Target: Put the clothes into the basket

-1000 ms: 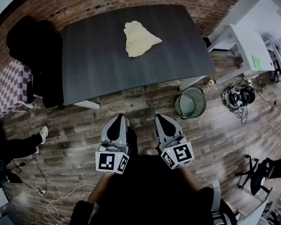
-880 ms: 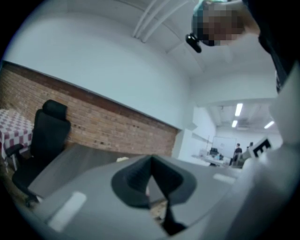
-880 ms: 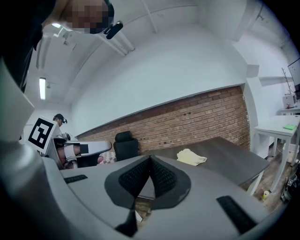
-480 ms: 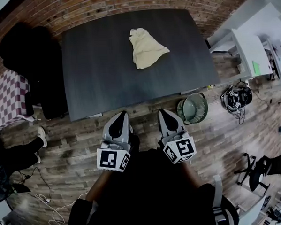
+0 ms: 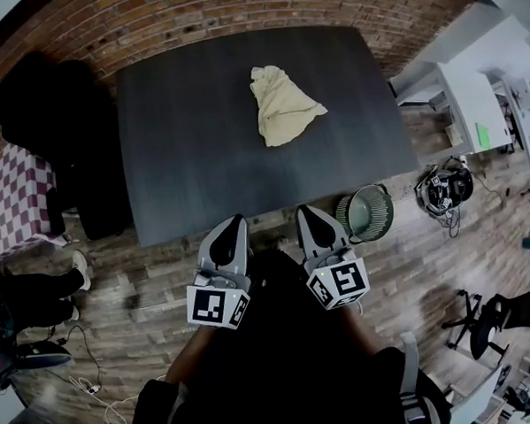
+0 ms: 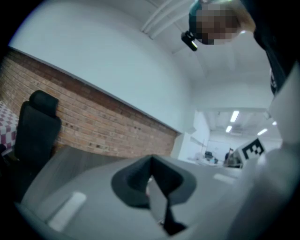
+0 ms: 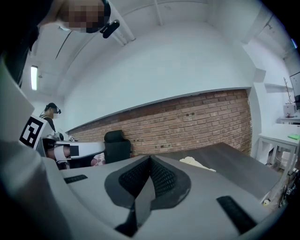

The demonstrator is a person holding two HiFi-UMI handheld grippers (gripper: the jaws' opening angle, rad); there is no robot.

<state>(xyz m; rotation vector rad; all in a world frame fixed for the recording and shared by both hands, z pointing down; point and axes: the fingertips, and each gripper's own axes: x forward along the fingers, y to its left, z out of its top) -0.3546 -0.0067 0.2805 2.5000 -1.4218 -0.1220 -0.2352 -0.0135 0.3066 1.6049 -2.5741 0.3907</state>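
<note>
Cream garment (image 5: 284, 104) lies crumpled on the dark table (image 5: 191, 157), toward the table's far right part. Neither gripper touches it. Green basket (image 5: 370, 213) stands upright on the wood floor (image 5: 445, 259), just off the table's near right corner and well apart from the garment. Left gripper (image 5: 235, 222) and right gripper (image 5: 303, 213) are held side by side at the table's near edge, tips toward the garment. Both sets of jaws are pressed together, empty. A brick wall (image 5: 237, 9) runs behind the table. A black chair (image 5: 51, 103) stands at the table's left end.
</note>
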